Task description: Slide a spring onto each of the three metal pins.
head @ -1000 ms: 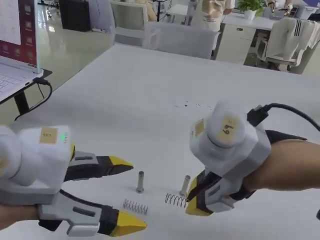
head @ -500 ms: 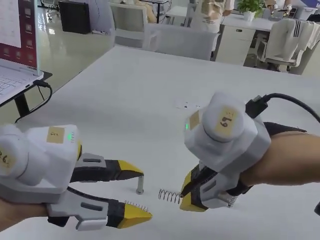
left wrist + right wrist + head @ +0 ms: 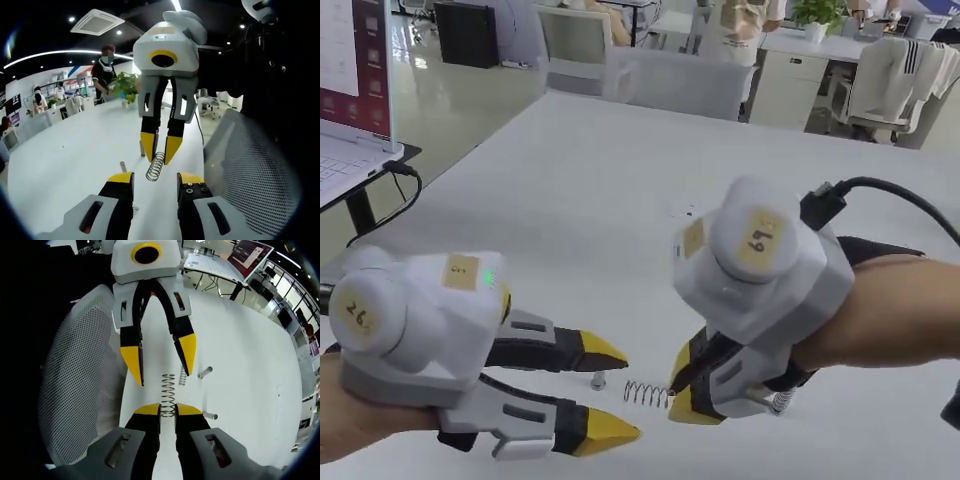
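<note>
Steel spring point(image 3: 168, 390) in right tool point(image 3: 167, 410); right gripper view: two pins point(image 3: 205, 372).

Location type: open-plan office. Indicators:
- a long white worktable point(image 3: 620, 170)
- an open laptop point(image 3: 360, 70) on a side table
- grey office chairs point(image 3: 680, 80) and a mesh chair back point(image 3: 75, 365)
- a potted plant point(image 3: 817, 12) on a neighbouring desk point(image 3: 790, 60)
- a ceiling air-conditioning cassette point(image 3: 97, 22) among recessed lights
- people point(image 3: 37, 97) standing among further desks
</note>
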Demonstrator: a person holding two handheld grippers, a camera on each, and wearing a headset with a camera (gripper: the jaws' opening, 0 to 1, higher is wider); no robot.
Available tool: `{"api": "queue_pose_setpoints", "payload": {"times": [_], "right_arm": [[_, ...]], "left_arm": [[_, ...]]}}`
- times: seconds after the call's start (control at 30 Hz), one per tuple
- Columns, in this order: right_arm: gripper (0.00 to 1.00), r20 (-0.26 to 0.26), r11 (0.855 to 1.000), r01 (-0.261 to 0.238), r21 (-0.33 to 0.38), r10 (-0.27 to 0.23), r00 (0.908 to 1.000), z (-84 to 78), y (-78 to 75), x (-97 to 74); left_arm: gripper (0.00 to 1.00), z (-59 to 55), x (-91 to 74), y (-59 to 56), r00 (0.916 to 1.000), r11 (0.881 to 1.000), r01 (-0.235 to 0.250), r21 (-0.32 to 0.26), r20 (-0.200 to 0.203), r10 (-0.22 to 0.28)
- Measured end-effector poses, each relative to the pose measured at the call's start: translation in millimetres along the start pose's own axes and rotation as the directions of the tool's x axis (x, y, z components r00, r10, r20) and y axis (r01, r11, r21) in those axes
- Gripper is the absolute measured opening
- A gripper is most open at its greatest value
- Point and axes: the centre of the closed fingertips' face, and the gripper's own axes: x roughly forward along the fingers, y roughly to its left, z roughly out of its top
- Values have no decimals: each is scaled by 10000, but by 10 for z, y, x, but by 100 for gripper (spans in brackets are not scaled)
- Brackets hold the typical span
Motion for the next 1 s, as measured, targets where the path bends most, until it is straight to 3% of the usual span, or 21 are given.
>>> {"api": "queue_pose_setpoints", "payload": {"times": [0.67,1.0], "right_arm": [[8,-16,9994,-77,-326,77,10000,44,74,12],[9,26,9990,-31,-445,33,10000,37,74,10]], "left_arm": [[6,3,63,-55,9996,9988,274,404,27,-275],[3,0,74,-86,9992,9981,395,462,21,-397]]}}
